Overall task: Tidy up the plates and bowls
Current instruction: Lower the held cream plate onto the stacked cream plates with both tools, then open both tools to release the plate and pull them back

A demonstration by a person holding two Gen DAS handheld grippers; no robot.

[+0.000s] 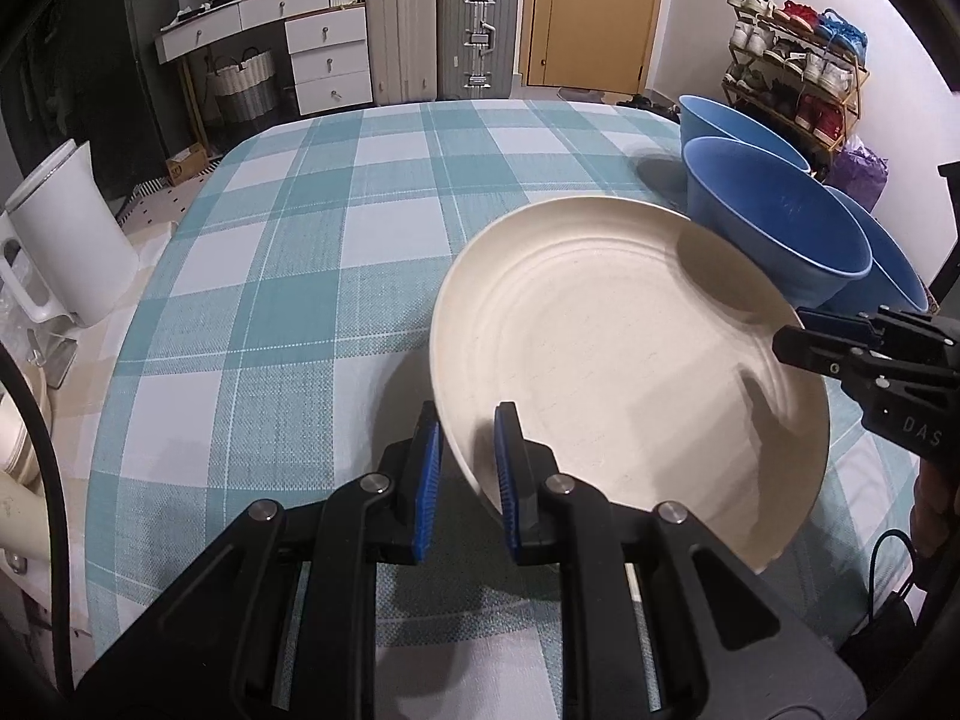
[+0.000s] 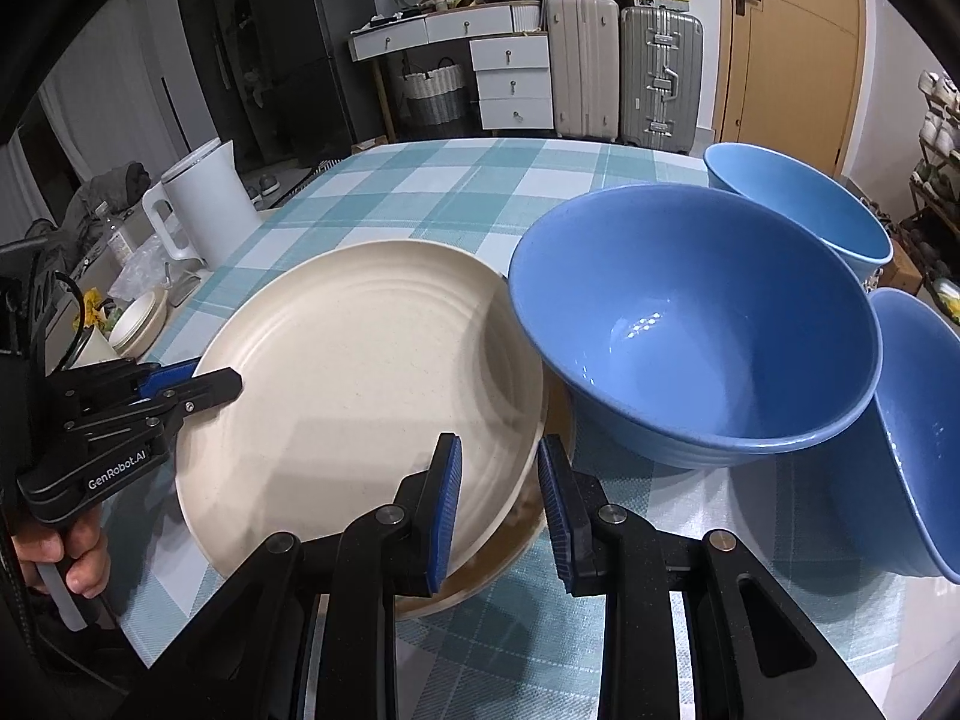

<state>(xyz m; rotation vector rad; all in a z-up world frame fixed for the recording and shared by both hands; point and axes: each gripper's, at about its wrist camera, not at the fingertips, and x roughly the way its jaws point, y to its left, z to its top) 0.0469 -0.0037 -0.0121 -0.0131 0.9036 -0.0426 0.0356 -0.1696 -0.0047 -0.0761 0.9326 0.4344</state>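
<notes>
Mid-task: both grippers straddled the rim of the cream plate (image 1: pixel 612 360), left gripper (image 1: pixel 471 474) and right gripper (image 2: pixel 498 504) on opposite sides, jaws narrow but whether they gripped, can't tell. Plate sat tilted over a second plate (image 2: pixel 510 546) near the table's (image 1: pixel 300 240) front edge. Three blue bowls (image 2: pixel 696 324) stood unstacked along the right edge, so stacking looked mostly undone.

white kettle (image 1: pixel 66 234), two suitcases (image 1: pixel 441 33), checked tablecloth (image 1: pixel 300 228), shoe rack (image 1: pixel 798 66)

Both wrist views look close along their claws, from opposite sides, sharing the cream plate (image 1: pixel 624 354).
</notes>
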